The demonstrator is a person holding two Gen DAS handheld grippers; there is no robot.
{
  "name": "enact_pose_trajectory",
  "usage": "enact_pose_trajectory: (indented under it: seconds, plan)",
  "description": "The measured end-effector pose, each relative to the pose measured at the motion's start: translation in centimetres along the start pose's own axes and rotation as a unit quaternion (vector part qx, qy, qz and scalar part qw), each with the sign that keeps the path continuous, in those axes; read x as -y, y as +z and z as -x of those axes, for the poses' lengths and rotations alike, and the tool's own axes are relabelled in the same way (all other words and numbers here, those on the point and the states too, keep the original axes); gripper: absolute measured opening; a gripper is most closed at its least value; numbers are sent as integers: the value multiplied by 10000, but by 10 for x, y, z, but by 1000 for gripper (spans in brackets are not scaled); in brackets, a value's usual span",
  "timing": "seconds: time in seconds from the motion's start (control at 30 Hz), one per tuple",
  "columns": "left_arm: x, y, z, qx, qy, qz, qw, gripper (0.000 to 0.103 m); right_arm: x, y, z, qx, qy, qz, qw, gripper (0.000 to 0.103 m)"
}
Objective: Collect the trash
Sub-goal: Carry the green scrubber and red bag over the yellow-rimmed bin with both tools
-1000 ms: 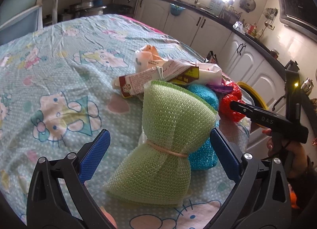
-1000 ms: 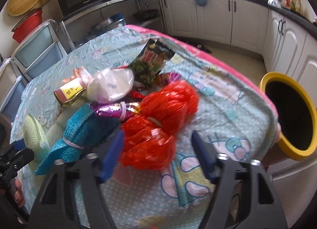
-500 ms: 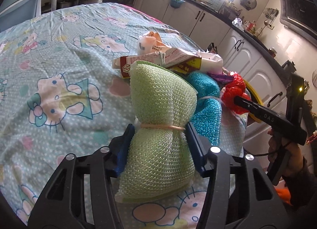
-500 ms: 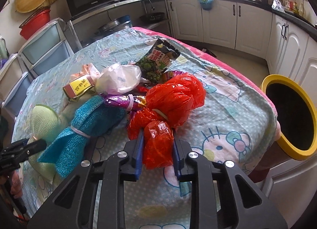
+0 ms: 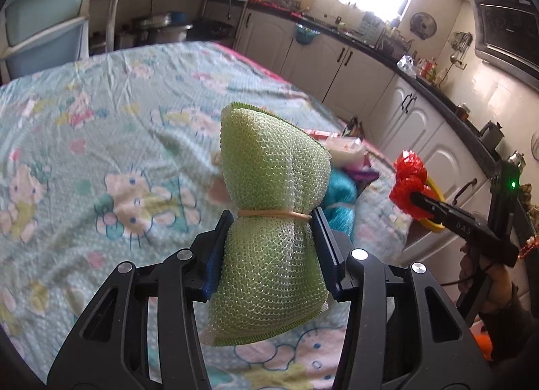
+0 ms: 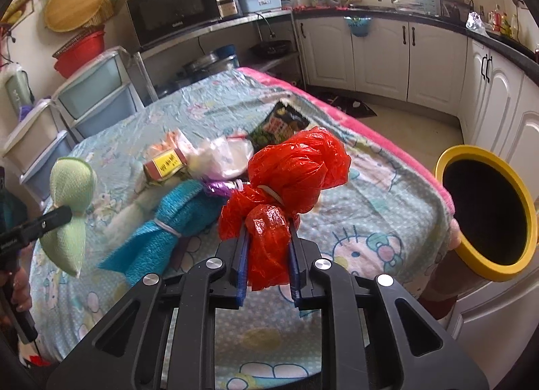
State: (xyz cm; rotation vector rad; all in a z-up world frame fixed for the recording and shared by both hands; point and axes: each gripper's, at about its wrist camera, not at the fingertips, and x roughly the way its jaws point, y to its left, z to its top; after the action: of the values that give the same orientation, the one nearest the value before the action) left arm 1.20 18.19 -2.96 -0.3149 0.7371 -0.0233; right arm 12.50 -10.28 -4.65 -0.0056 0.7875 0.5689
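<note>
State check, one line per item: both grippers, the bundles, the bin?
left gripper: jaws closing, pads pressing the green mesh bundle, lifted off the cloth.
right gripper: jaws closing, pads pressing the red plastic bag, raised.
blue mesh bundle: lying on the table, untouched.
yellow-rimmed bin: open, beside the table edge.

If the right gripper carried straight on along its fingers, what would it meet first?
Probably the pile of wrappers: the right gripper, closing on the red plastic bag, points at the clear plastic bag and snack packet on the tablecloth. Depth is uncertain.
</note>
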Motion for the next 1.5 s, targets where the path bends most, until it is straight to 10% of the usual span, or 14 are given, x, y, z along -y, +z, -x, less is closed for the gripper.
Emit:
enact_pose_trajectory:
  seconds: [1.5]
  plan:
    - [287, 119, -151, 98, -1590, -1383, 9775, 40, 177, 65, 120, 1435, -1395, -890, 9757, 19]
